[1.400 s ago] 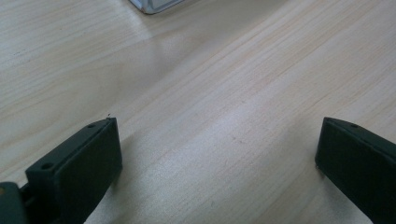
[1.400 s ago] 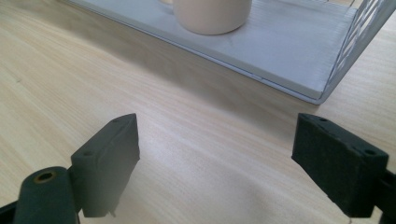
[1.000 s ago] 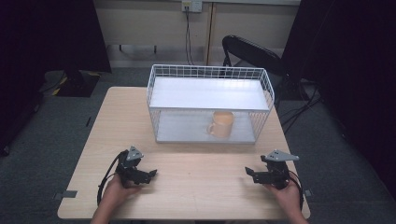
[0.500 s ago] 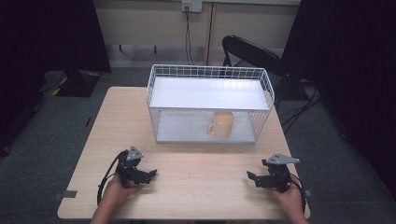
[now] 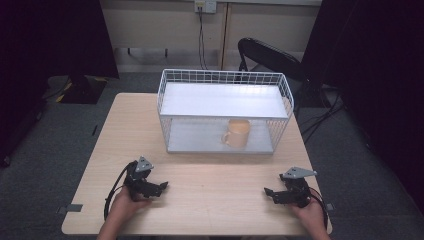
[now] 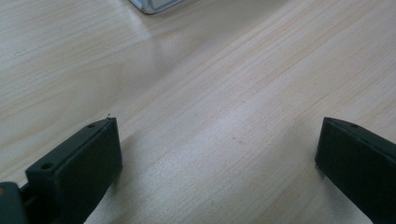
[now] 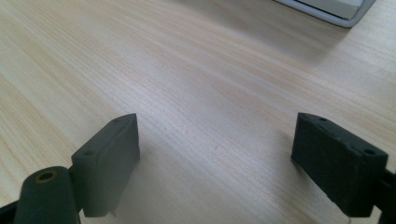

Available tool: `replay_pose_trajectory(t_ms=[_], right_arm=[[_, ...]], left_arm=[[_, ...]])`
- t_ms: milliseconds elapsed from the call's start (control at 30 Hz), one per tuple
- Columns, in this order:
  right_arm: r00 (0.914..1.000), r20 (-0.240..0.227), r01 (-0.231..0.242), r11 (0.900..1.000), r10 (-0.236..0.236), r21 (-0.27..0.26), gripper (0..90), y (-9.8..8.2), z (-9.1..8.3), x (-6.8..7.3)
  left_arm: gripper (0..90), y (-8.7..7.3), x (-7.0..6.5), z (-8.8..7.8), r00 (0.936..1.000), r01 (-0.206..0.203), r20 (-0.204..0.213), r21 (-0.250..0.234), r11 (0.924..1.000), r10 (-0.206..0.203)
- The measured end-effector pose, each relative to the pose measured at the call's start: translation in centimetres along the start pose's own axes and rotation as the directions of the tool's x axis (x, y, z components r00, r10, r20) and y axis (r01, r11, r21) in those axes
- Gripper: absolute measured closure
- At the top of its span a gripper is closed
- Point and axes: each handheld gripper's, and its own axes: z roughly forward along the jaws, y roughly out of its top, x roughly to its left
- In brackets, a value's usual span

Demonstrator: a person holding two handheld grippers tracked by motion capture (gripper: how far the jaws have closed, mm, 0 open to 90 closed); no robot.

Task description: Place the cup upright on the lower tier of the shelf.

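Note:
An orange mug [image 5: 236,133] stands on the lower level of a white wire rack [image 5: 225,100] at the far middle of the wooden table [image 5: 200,200]. My left gripper [image 5: 161,187] rests low on the table near the front left, held by a hand, jaws wide apart with bare wood between them [image 6: 219,135]. My right gripper [image 5: 269,192] sits near the front right, also open over bare wood [image 7: 215,135]. Both point toward the table's middle. A corner of the rack's base [image 6: 154,5] shows at the top of the left gripper view, and another corner [image 7: 336,11] in the right gripper view.
The rack has a solid white upper shelf [image 5: 225,99] covering the mug from above. A black chair [image 5: 272,55] stands behind the table. Cables [image 5: 200,40] hang from a wall socket. Grey carpet surrounds the table.
My right gripper has shifted slightly right and toward the front edge. The left gripper and the mug have stayed where they were.

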Motion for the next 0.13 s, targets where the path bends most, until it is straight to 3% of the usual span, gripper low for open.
replay_pose_trajectory(t_ms=[133], right_arm=[[0.9999,0.005,0.012,1.000,-0.012,-0.001,13.6,-0.06,0.08,0.09]], left_arm=[[0.0,0.00,0.00,0.00,1.0000,0.000,0.000,0.000,1.0000,0.000]])
